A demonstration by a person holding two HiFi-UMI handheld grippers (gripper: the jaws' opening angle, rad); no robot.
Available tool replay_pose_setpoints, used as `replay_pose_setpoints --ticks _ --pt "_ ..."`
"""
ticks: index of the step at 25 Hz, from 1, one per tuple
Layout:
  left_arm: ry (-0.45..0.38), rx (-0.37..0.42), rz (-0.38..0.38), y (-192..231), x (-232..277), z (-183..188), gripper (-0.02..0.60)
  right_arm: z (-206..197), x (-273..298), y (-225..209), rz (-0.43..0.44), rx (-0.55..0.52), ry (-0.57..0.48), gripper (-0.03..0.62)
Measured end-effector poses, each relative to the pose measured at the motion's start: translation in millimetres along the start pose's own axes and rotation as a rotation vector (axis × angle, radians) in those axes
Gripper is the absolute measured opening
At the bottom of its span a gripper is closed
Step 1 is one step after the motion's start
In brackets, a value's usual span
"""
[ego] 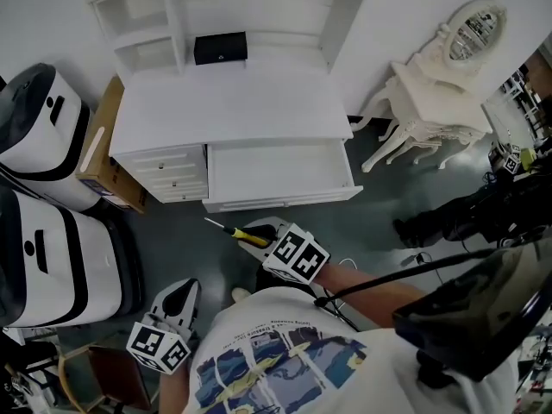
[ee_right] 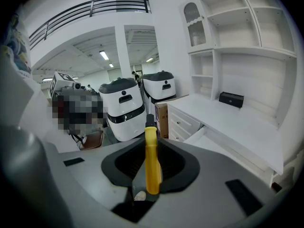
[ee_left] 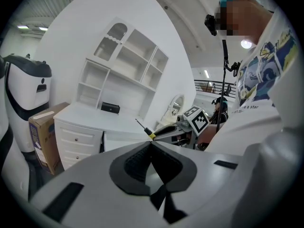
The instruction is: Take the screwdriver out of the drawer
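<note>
The screwdriver (ee_right: 151,163) is being gripped by its yellow handle in the jaws of the right hand-held gripper (ego: 259,233), already out of the open drawer (ego: 285,198) and just in front of it. With the shaft sticking out past the jaw tips, a firm, level carry away from the drawer front is being called for, probably. The left hand-held gripper (ee_left: 151,146) is being held low, its jaws together on nothing.

The screwdriver (ee_right: 151,160) is showing a yellow handle and a black collar. The desk (ego: 233,102) is looking all white, the small box (ego: 220,47) black. The marker cube (ego: 295,254) is wearing black-and-white squares.
</note>
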State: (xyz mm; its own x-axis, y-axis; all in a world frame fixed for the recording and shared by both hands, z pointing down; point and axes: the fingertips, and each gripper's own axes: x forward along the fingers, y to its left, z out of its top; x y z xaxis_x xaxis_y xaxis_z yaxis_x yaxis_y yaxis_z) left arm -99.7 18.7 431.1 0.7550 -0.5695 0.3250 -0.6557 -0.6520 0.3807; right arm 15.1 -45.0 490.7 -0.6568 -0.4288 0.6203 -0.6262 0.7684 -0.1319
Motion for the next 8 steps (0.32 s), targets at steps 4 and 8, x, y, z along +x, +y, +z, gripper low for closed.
replay_pose_setpoints --ticks 4,8 --pt "0.000 0.001 0.002 0.1 4.6 1.6 0.014 0.1 -0.8 -5.5 0.000 -0.002 -0.001 0.098" --pt "0.002 0.003 0.003 2.5 8.4 6.3 0.014 2.5 -0.7 -10.0 -0.001 0.000 -0.001 0.098"
